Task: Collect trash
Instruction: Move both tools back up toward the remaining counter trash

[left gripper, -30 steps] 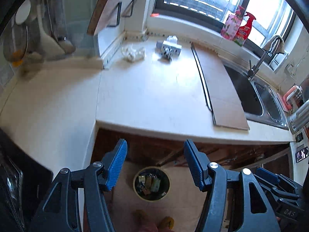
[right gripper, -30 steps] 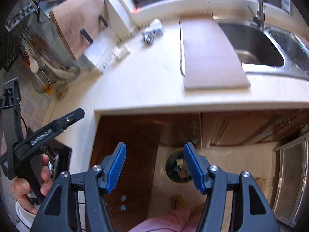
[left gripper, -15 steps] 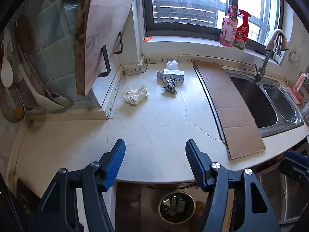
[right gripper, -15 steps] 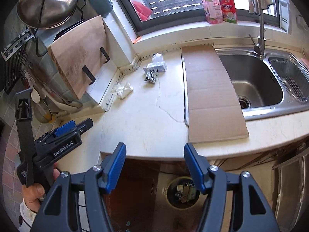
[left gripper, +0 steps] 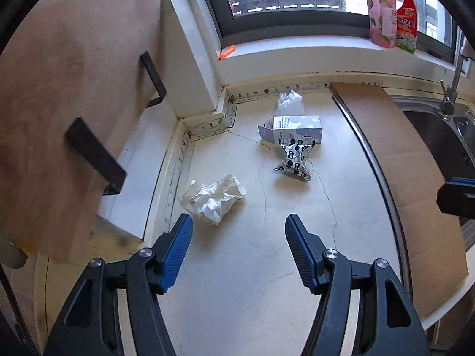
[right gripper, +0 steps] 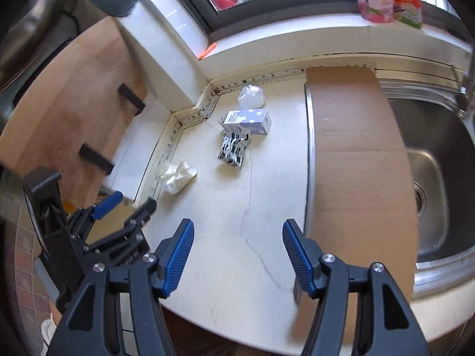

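Both claws hover wide open and empty above the surface (left gripper: 237, 267). Just ahead-left of the left claw (left gripper: 237, 237) lies crumpled tissue (left gripper: 213, 198); the patterned wrapper (left gripper: 295, 160) and small box (left gripper: 294, 129) lie farther ahead, as seen from the right claw (right gripper: 237, 243).

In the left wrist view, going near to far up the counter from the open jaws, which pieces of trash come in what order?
Crumpled white tissue → black-and-white patterned wrapper → small white carton → clear plastic wrap against the back wall.

Right tool (right gripper: 238, 255) agape above countertop (right gripper: 225, 225), empty.
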### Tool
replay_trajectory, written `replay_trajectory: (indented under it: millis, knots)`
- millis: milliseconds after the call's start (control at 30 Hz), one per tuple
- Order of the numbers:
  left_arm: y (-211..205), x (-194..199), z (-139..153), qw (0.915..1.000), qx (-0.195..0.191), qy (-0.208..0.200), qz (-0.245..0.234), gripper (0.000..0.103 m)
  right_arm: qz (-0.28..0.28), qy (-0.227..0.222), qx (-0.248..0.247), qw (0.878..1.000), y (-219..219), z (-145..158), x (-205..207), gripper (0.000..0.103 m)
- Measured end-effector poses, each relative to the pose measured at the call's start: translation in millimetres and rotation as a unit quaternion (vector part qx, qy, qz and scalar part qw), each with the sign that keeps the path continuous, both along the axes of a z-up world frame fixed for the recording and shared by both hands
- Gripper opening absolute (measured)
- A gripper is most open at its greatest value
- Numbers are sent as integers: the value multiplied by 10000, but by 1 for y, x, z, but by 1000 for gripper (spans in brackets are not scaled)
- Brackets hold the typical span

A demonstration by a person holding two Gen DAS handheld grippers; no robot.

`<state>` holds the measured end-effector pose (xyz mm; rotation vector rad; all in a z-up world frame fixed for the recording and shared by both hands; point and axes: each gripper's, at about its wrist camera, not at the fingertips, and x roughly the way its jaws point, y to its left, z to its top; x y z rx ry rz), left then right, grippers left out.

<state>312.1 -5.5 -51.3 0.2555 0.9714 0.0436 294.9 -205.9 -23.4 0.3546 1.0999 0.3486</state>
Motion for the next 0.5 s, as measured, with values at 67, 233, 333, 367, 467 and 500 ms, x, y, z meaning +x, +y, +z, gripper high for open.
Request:
replay_trajectory:
  millis: [67, 233, 333, 367, 467, 500]
  knots:
    - [0, 23, -15, 9998, 8, 218, 48, 63, 41, 156, 44, 9999, 3, -14, 34, 62]
    - [11, 66, -46, 9974, 57, 676, 233, 63, 155, 456, 160, 9987, 19, -44, 100, 62]
    - [21, 88, -62, 9952, 69, 903, 376, 63, 163, 742, 249, 9968, 28, -67, 132, 62]
    - [23, 92, -65, 9948, 58, 939, 400, 63, 174, 820, 291, 9961, 31, -73, 138, 62]
    - [29, 102, -71, 9936, 9, 1021, 475, 63, 243, 955, 315, 9946, 41, -86, 155, 62]
    - [30, 105, -73, 9934, -6, 1038, 482, 63, 265, 978, 303, 9944, 45, -89, 159, 62]
